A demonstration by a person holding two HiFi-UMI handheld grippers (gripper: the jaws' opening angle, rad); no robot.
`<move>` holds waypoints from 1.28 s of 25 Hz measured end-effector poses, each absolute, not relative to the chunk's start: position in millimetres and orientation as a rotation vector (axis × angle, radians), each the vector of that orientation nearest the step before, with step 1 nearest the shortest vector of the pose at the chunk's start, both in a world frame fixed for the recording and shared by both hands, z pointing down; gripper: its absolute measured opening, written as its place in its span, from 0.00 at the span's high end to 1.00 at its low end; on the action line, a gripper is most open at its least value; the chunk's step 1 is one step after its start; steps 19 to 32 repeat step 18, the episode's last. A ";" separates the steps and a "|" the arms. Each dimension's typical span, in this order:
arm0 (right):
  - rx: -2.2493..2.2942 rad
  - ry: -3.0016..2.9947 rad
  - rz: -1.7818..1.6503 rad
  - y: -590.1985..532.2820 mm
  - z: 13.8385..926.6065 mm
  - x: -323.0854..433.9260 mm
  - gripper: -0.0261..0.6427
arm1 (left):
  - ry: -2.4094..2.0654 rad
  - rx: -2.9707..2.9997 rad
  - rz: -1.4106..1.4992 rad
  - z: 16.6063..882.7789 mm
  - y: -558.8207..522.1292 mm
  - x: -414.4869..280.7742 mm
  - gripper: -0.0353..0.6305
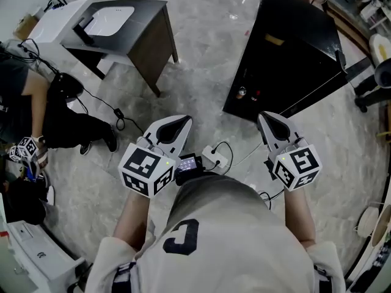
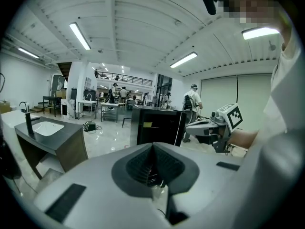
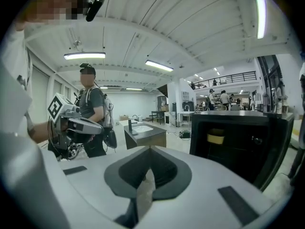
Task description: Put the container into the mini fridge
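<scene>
2 grippers: your left gripper (image 1: 176, 124) and right gripper (image 1: 269, 121), jaws closed, empty.
Mini fridge (image 1: 293, 47): ahead of your right gripper.

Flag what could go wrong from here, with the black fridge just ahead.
1. A power strip and black cables lie on the floor near the person's feet, short of the fridge: a trip or snag hazard.
2. The left gripper and right gripper are both shut and empty, and no container is clearly in view, so the task may stall.
</scene>
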State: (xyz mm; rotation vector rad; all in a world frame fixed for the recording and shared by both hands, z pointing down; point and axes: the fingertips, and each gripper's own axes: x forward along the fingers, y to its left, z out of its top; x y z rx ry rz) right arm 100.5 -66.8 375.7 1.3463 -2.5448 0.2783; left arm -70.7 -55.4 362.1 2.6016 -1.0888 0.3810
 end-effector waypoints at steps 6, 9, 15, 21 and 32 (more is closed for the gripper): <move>1.378 -2.567 0.289 -33.2 371.7 149.7 0.92 | -1.093 2.606 0.402 360.2 -24.9 -28.3 0.88; 1.369 -2.596 0.273 -14.7 364.7 165.2 0.92 | -1.086 2.610 0.403 357.3 -10.3 -4.6 0.88; 1.370 -2.600 0.295 15.7 370.7 199.5 0.92 | -1.032 2.615 0.415 366.3 16.8 44.3 0.88; 1.393 -2.590 0.340 27.8 378.0 218.3 0.92 | -1.012 2.618 0.429 371.1 27.2 59.5 0.88; 1.393 -2.590 0.340 27.8 378.0 218.3 0.92 | -1.012 2.618 0.429 371.1 27.2 59.5 0.88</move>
